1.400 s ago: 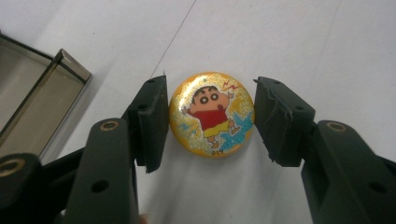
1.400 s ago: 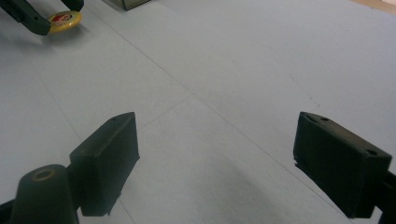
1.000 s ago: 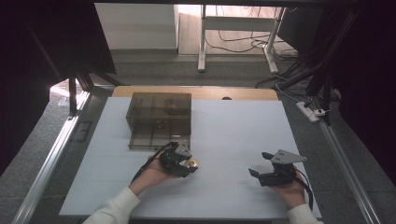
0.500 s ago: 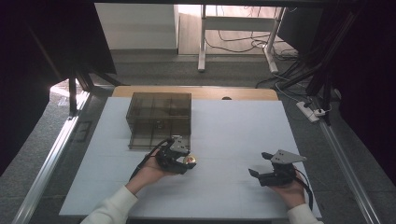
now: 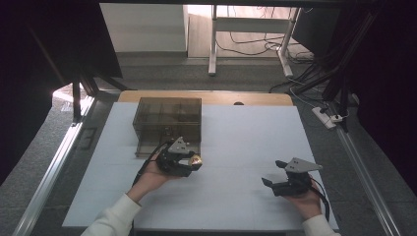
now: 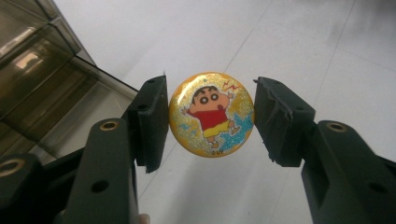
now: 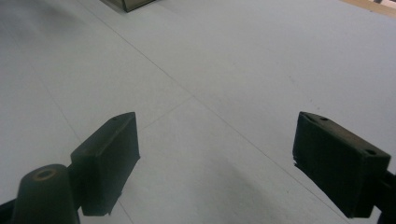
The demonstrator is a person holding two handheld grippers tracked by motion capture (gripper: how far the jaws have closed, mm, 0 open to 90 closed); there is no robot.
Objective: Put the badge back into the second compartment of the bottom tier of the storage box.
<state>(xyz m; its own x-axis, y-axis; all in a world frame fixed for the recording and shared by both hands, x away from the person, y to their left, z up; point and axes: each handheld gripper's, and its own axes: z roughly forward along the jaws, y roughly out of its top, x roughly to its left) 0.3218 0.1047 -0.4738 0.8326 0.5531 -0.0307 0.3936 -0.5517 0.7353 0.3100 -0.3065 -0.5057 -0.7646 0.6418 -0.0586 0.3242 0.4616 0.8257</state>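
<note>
Round badge, glittery yellow with a cartoon boy in a red shirt: sitting edge-on between the fingers of the left gripper, which are pinching its rim on both sides, above the white surface. The smoky transparent drawer box is standing just beyond the left gripper, toward the far left of the surface. Right gripper: fingers are spreading wide with nothing between them, hovering low over the surface at its near right, well apart from badge and box.
</note>
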